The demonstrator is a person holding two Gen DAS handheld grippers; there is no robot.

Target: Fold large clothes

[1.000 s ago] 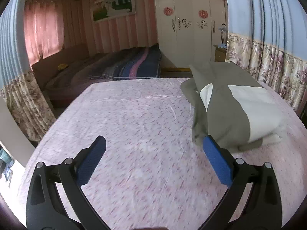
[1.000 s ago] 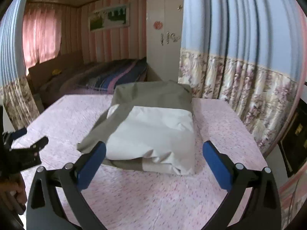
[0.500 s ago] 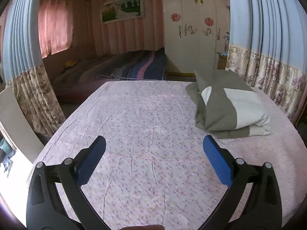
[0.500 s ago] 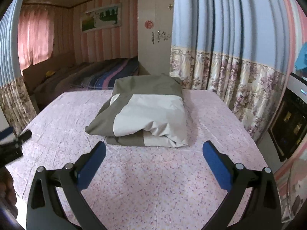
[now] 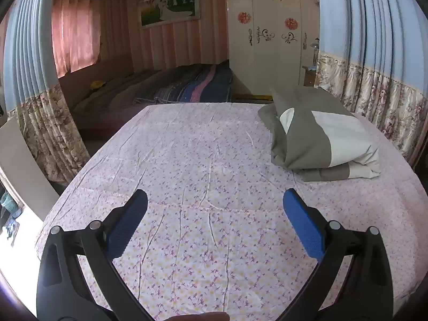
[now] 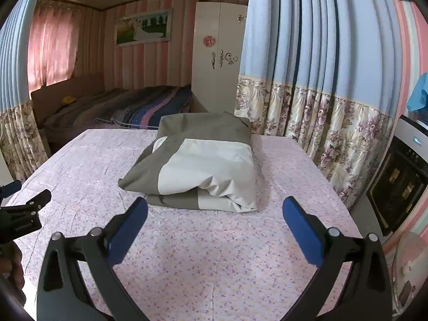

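Through the left wrist camera I see my left gripper (image 5: 215, 206) spread wide with nothing between its blue pads (image 5: 128, 222); it hangs over the floral sheet (image 5: 203, 160) of the bed, and the folded grey-and-white garment (image 5: 315, 136) lies beyond it and off to the right, well apart from the fingers; the bundle sits nearer the floral curtain (image 5: 379, 107) than the bare middle of the sheet; a white wardrobe (image 5: 270, 40) and a second bed with a striped blanket (image 5: 192, 85) stand behind the garment.

Through the right wrist camera my right gripper (image 6: 215, 208) is likewise wide open and holds nothing; the garment (image 6: 203, 168) lies straight ahead of it, its near edge just beyond the fingertips; I judge the fold finished or nearly so, since it rests as a compact stack of layers.

What could go wrong, as I judge it: the top layer bulges and its near corner droops over the lower layers, so a careless nudge from either finger could slide that layer off and undo the fold; the sheet is loose and wrinkled, so a dragging pad could pull it and shift the stack with it.

The right view alone shows the garment's front edge and stacked layers, the other gripper (image 6: 24, 211) at the left of the garment with part of a hand (image 6: 12, 264) below it, and a dark appliance (image 6: 401, 182) by the curtain (image 6: 321, 123); the left view alone shows the garment's left flank and how much bare sheet lies to that side.
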